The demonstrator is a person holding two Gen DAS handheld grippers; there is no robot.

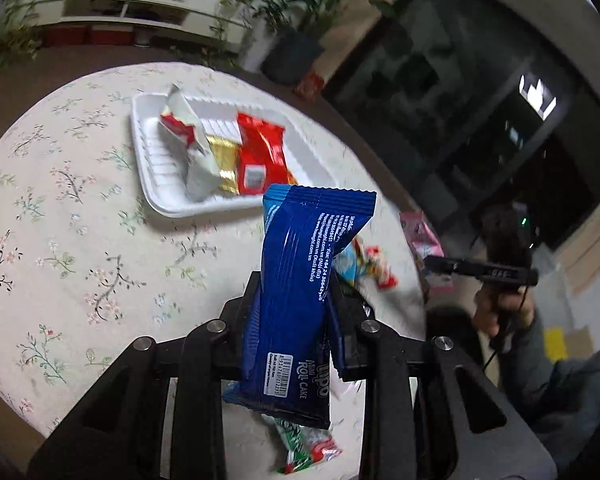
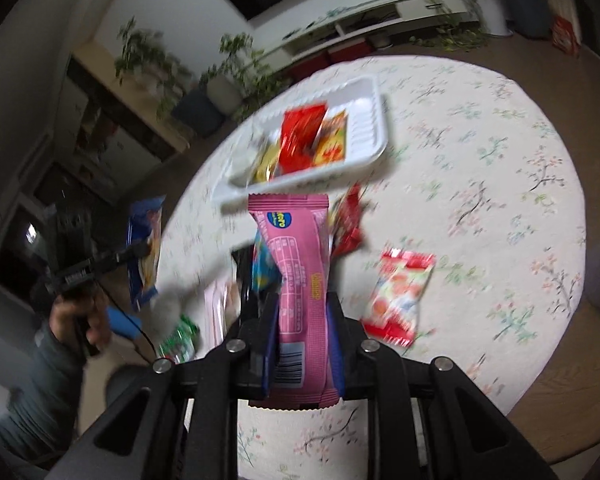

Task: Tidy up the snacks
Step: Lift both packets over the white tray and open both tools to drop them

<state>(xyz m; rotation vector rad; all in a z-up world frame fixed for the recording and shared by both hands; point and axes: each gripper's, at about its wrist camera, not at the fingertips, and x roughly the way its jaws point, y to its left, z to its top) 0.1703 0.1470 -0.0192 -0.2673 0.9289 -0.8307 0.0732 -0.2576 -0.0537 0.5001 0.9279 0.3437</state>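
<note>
My left gripper (image 1: 294,292) is shut on a blue roll cake packet (image 1: 300,280) and holds it upright above the table, short of the white tray (image 1: 156,184). The tray holds red (image 1: 260,152), gold and white snack packets. My right gripper (image 2: 302,300) is shut on a pink snack packet (image 2: 300,276), held upright just before the same tray (image 2: 372,120). The left gripper with its blue packet (image 2: 144,256) shows at the left of the right wrist view. The right gripper with the pink packet (image 1: 420,236) shows at the right of the left wrist view.
The round table has a floral cloth (image 2: 480,160). Loose on it lie a red-and-white candy bag (image 2: 400,292), a red packet (image 2: 348,224), a green packet (image 1: 308,444) and a colourful packet (image 1: 364,264). Potted plants and a low shelf stand beyond the table.
</note>
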